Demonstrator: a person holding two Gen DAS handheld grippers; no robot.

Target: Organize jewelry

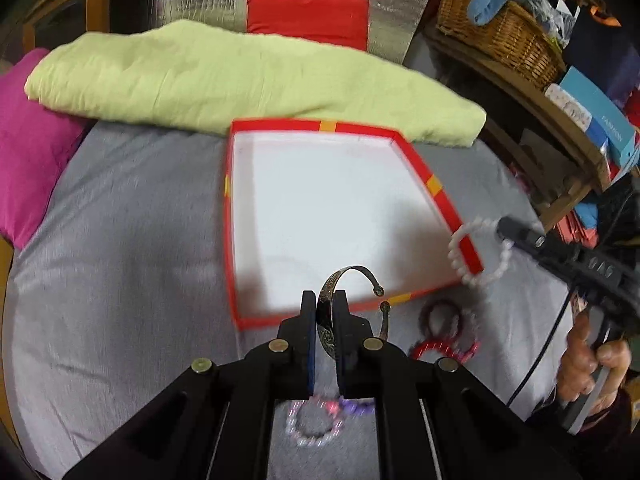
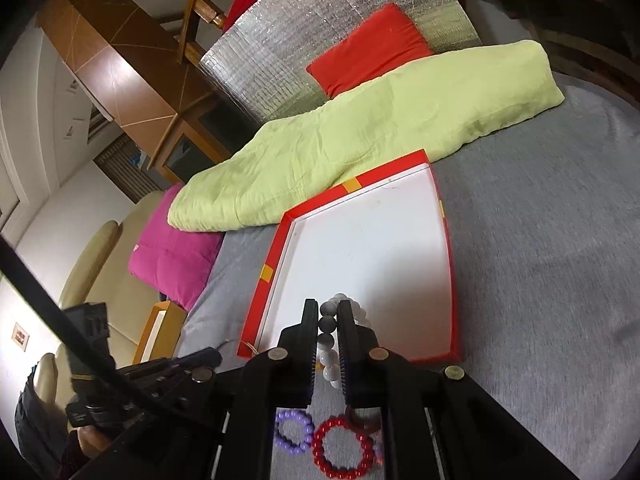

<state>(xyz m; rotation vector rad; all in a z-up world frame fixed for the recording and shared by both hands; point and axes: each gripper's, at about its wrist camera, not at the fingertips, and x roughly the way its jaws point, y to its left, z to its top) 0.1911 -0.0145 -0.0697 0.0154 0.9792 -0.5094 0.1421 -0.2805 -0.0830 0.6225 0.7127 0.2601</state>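
Grey bed [image 1: 120, 240] cluttered with green quilt [image 1: 224, 76], pink cushion [image 1: 28, 148]. Red-rimmed box [image 1: 436, 196], white inside, empty, laid open on bed. Left gripper [image 1: 325, 312] clamped on metal cuff bangle [image 1: 352, 280] at box's near edge: judged stiff, slippery, best pinched across band. Right gripper [image 2: 327, 328] closed on white bead bracelet [image 2: 360, 312] above box's near rim: judged light, floppy, elastic. Red bead bracelet [image 2: 340, 448], purple bead bracelet [image 2: 294, 428] left on bed.

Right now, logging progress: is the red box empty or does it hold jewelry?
Empty: the red box shows only bare white floor in both views.
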